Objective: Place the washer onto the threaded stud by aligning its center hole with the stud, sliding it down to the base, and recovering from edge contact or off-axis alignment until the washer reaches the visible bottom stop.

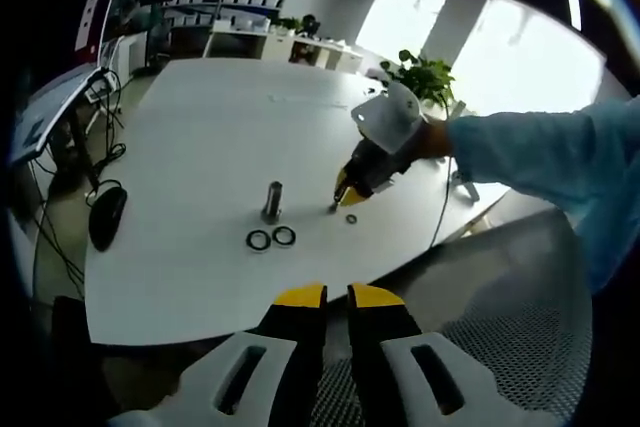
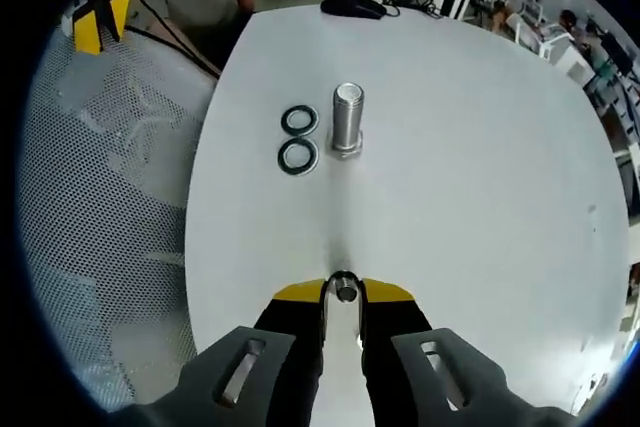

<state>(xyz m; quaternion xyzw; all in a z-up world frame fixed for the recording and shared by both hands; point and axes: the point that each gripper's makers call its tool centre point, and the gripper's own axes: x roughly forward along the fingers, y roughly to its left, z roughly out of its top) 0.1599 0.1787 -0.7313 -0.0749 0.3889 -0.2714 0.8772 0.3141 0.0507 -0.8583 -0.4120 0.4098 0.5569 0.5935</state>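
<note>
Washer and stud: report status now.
Right gripper shut on a washer at the table, short of the stud. Left gripper shut, empty. Stud bare; two washers beside it.

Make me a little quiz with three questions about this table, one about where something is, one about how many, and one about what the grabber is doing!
1. Where do the two black rings lie?
A. On the table beside the metal post
B. Stacked on top of the post
C. On the floor

2. How many black rings lie by the post?
A. One
B. Two
C. Four

3. What is the right gripper doing?
A. Wide open over the post
B. Pinching a small washer between its tips
C. Holding a cable

Answers:
1 A, in the right gripper view both rings lie flat on the white table next to the upright post.
2 B, the left gripper view also shows a pair of rings by the post.
3 B, a small round washer sits between its yellow tips.
</note>
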